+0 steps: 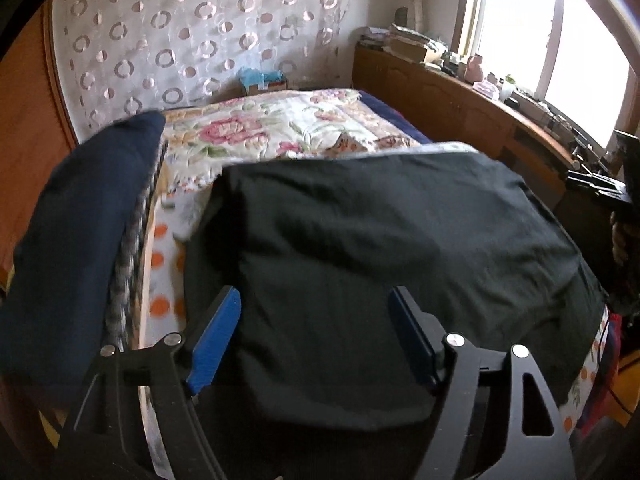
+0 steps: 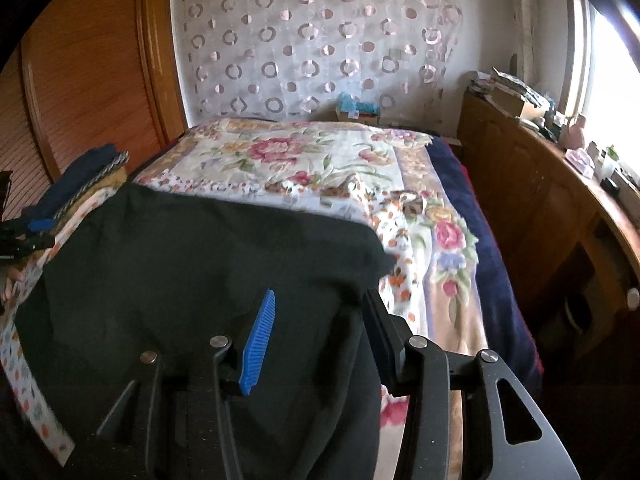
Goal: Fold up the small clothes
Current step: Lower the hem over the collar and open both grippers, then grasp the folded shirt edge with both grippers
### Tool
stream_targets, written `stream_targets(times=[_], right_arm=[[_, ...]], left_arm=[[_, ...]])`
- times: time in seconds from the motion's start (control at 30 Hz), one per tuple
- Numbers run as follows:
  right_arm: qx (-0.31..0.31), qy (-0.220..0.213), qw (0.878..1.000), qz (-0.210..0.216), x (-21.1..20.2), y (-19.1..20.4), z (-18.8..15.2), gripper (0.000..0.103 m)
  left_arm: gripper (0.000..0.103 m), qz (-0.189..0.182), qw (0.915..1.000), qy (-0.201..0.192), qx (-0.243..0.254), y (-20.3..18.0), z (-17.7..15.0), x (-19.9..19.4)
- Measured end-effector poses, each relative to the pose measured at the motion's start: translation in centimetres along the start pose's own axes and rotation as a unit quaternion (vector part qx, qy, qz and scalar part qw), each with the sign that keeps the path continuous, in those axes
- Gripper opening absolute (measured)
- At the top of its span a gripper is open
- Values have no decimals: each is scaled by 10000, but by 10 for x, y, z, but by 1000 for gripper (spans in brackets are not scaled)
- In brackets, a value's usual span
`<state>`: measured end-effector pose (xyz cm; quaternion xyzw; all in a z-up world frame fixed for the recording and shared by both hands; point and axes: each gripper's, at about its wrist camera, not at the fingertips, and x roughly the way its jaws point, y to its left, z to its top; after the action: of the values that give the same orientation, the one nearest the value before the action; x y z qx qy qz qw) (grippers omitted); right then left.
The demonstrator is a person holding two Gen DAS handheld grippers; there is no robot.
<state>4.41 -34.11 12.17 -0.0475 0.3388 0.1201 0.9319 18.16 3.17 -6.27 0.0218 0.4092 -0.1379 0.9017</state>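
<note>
A garment [image 1: 380, 248] lies spread flat on the near part of the bed [image 2: 328, 160], on top of the quilt [image 1: 280, 124]. To its left, at the bed's edge, sits a pile of folded clothes [image 1: 80, 220]. Behind the bed hangs a curtain [image 2: 312, 40], with a small box [image 2: 356, 110] at its foot. Along the right side stands a cabinet [image 2: 532, 200] below the window [image 1: 560, 40].
</note>
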Motion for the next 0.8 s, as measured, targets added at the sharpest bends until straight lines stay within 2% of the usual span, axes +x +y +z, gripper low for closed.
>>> stream_targets(times=[0.23, 0.37, 0.57, 0.8], right_arm=[[206, 460, 9987, -93, -16, -1, -50, 47], [342, 617, 9975, -44, -27, -1, -66, 47], [396, 529, 9978, -97, -34, -3, -71, 47], [260, 435, 9985, -204, -29, 1, -81, 47]], left_arm=[[77, 85, 9996, 231, -145, 1, -30, 0], [77, 229, 9991, 316, -188, 3, -42, 3], [77, 345, 9979, 464, -287, 8, -59, 12], [80, 455, 9984, 299, -176, 8, -65, 12]])
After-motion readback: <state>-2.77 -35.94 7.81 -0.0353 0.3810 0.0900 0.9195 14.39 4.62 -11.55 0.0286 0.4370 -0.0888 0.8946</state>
